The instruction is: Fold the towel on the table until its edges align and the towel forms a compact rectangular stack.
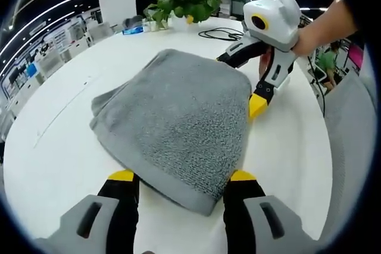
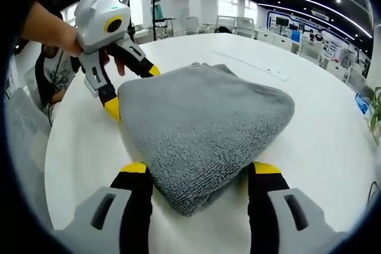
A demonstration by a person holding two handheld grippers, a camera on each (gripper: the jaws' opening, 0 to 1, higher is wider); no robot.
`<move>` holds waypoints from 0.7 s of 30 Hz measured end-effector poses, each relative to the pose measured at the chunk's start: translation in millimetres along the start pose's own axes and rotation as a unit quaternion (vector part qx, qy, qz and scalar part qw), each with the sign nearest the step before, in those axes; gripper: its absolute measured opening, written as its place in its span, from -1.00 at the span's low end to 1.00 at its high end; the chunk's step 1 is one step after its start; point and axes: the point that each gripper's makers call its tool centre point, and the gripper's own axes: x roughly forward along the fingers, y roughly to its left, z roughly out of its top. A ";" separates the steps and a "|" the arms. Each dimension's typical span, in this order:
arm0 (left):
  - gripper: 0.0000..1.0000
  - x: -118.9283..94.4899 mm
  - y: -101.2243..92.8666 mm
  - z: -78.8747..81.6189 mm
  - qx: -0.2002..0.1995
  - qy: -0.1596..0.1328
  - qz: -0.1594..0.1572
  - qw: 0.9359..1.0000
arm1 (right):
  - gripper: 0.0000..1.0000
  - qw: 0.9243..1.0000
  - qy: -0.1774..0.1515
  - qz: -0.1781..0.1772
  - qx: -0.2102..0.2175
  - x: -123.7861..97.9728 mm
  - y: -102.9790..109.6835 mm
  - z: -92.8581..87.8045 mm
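My left gripper stands with jaws wide, one on each side of the folded grey towel's near edge on the white table. My right gripper likewise straddles the opposite edge, jaws wide.

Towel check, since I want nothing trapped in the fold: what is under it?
The grey towel lies folded on the white table, which shows bare around it. Anything between its layers or beneath it is covered.
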 end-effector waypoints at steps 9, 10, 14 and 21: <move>0.16 1.1 3.3 3.6 -0.004 -0.002 0.003 1.000 | 0.29 1.000 0.001 -0.001 0.001 3.7 -15.1 -0.1; 0.17 1.3 3.6 4.1 -0.004 -0.002 0.003 1.000 | 0.29 1.000 0.001 0.000 0.000 5.5 -16.6 -0.6; 0.17 1.5 4.7 4.8 -0.008 -0.004 0.003 1.000 | 0.29 1.000 0.000 0.000 0.000 7.3 -18.6 0.2; 0.18 2.1 6.7 6.2 -0.012 -0.006 0.002 1.000 | 0.30 1.000 -0.003 -0.001 -0.001 15.4 -24.7 0.6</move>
